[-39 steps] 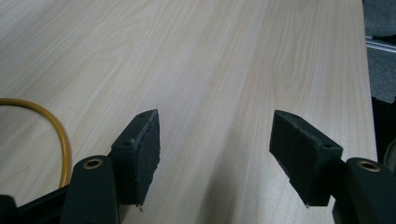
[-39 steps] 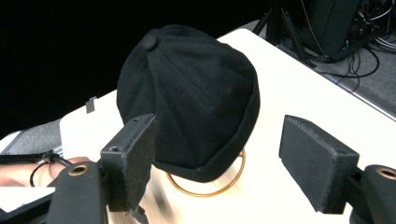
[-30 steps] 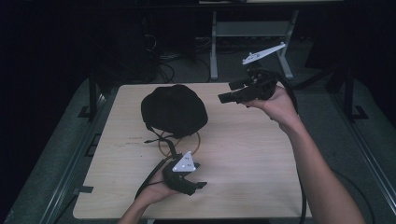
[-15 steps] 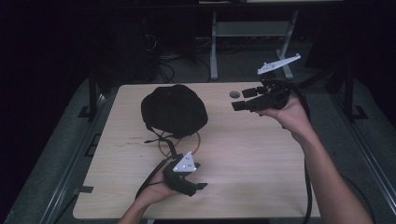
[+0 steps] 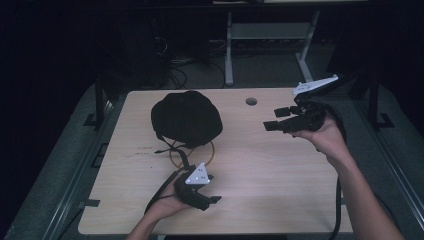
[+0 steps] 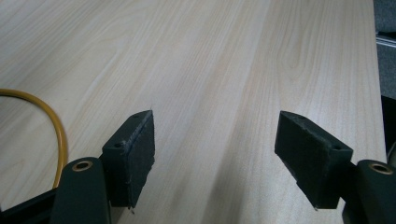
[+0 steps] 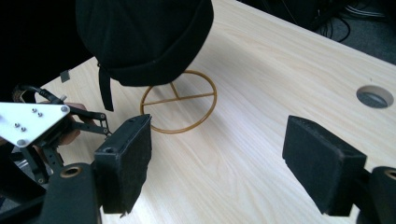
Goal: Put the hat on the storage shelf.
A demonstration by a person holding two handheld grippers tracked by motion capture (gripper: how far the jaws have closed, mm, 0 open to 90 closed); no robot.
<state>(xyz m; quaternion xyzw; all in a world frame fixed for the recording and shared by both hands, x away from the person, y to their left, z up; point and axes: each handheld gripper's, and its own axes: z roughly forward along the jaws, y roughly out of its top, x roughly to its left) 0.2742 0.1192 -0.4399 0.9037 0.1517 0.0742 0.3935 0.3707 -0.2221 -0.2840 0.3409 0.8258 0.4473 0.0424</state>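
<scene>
A dim lab or workshop: a pale wood-grain table (image 5: 280,180) with a round cable hole (image 5: 251,101), tangled black floor cables (image 5: 180,60), a grey metal stand (image 5: 265,35) behind.

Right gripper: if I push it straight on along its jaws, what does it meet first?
Probably the gold wire stand under the black hat. The right gripper is open and aims at it over bare table; depth is hard to judge.

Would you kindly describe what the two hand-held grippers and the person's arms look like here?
Both hand-held grippers, left and right, are black, each topped by a pale grey three-cornered plate with small screws. Each has two blocky black jaws faced with dark pads, and brass-ringed holes at the jaw bases. A black cable trails from the left one. No sleeves show on the forearms.
</scene>
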